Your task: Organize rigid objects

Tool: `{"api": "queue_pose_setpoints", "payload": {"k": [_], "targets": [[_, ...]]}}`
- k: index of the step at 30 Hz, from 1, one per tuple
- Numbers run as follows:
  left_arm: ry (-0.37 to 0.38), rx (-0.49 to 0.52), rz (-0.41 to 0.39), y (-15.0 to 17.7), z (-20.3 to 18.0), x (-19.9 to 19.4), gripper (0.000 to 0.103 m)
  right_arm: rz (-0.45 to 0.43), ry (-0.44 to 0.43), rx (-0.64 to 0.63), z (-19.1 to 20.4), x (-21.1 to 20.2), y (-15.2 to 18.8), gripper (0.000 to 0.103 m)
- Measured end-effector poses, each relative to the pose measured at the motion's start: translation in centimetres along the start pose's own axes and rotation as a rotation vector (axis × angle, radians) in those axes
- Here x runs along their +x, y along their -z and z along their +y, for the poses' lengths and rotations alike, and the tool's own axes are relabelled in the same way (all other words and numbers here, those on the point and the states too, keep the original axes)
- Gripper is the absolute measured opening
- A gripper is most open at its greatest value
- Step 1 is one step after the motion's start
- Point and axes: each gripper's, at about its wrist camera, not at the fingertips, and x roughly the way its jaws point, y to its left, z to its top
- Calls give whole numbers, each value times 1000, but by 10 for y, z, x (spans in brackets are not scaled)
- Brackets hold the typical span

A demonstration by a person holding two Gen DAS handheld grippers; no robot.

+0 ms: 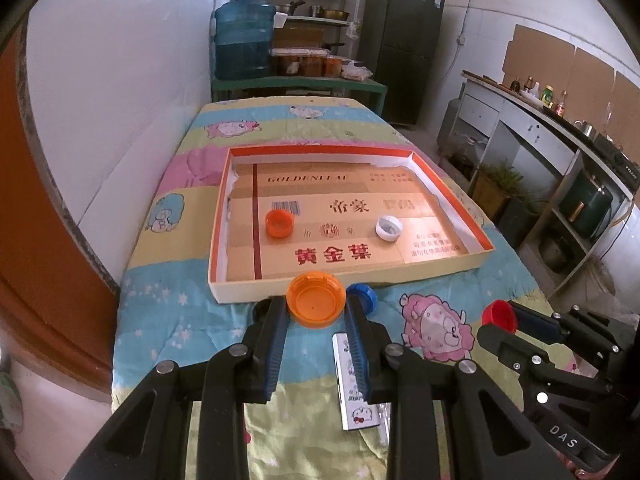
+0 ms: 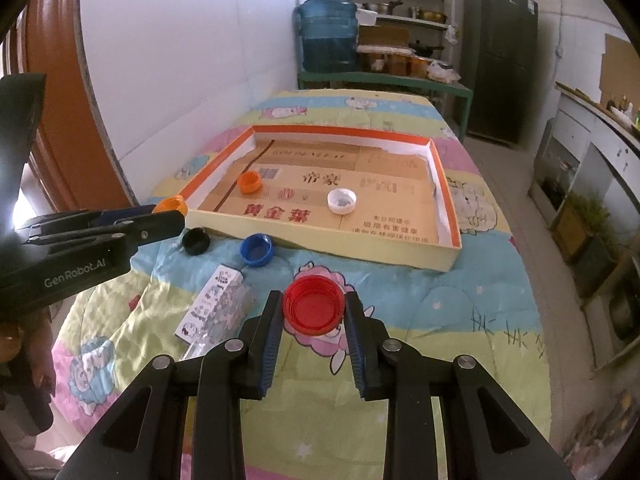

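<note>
Left wrist view: left gripper (image 1: pixel 317 309) angled downward, pinching orange cap (image 1: pixel 316 299); right gripper (image 2: pixel 313 312) likewise, red cap (image 2: pixel 313 305).

I count six bottle caps in all: a large amber-orange cap (image 1: pixel 316 299), a red cap (image 2: pixel 313 305), a blue cap (image 2: pixel 256 249) and a black cap (image 2: pixel 196 241) outside the tray, plus a small orange cap (image 1: pixel 279 223) and a white cap (image 1: pixel 388 229) inside it. So two in, four out. One shallow cardboard tray (image 1: pixel 352 272). One printed flat packet (image 2: pixel 216 306) on the quilt. Two grippers, and each one carries a single cap.
</note>
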Motion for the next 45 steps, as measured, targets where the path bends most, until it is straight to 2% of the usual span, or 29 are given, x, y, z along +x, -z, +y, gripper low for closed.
{"api": "queue_pose_setpoints", "payload": {"k": [36, 45], "targets": [[7, 21, 16, -37, -10, 28, 30, -16, -5, 10, -17, 19, -37, 31], [0, 56, -14, -54, -12, 30, 30, -50, 1, 5, -21, 22, -53, 31]]}}
